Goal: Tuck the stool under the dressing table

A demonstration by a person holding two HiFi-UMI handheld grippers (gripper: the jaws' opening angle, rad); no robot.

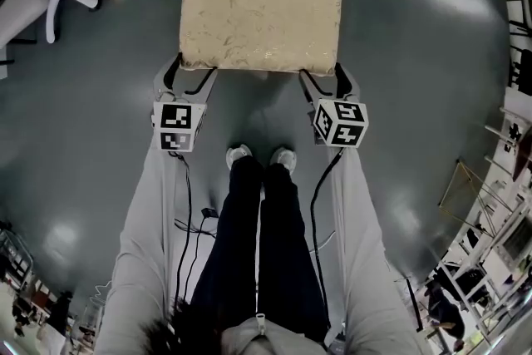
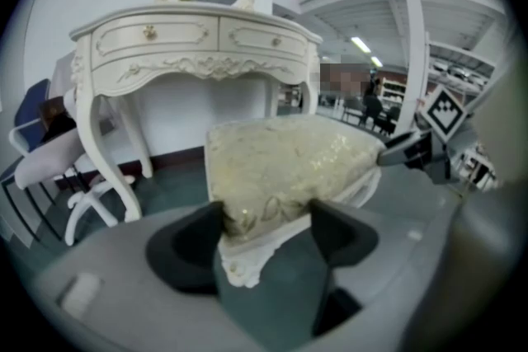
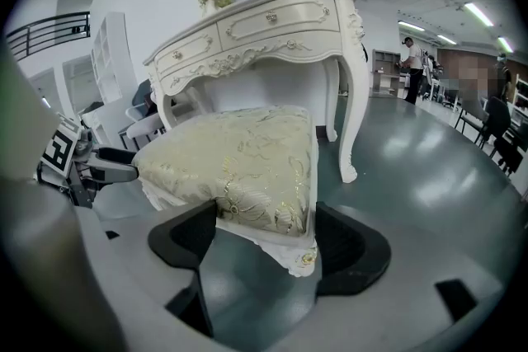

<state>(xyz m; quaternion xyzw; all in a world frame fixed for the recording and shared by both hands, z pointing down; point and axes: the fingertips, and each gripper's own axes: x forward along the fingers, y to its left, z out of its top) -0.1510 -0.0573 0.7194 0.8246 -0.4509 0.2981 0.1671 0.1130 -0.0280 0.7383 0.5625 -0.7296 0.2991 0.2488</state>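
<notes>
The left gripper (image 1: 191, 71) and the right gripper (image 1: 322, 76) are each pinching a near corner of the cream cushioned stool (image 1: 260, 17), jaws pressing its padded edge, while it is sitting just in front of the white dressing table (image 2: 198, 37).

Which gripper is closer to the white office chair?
Left. The left gripper clamps the stool's near corner on the chair's side; the right gripper clamps the other near corner, farther off.
</notes>
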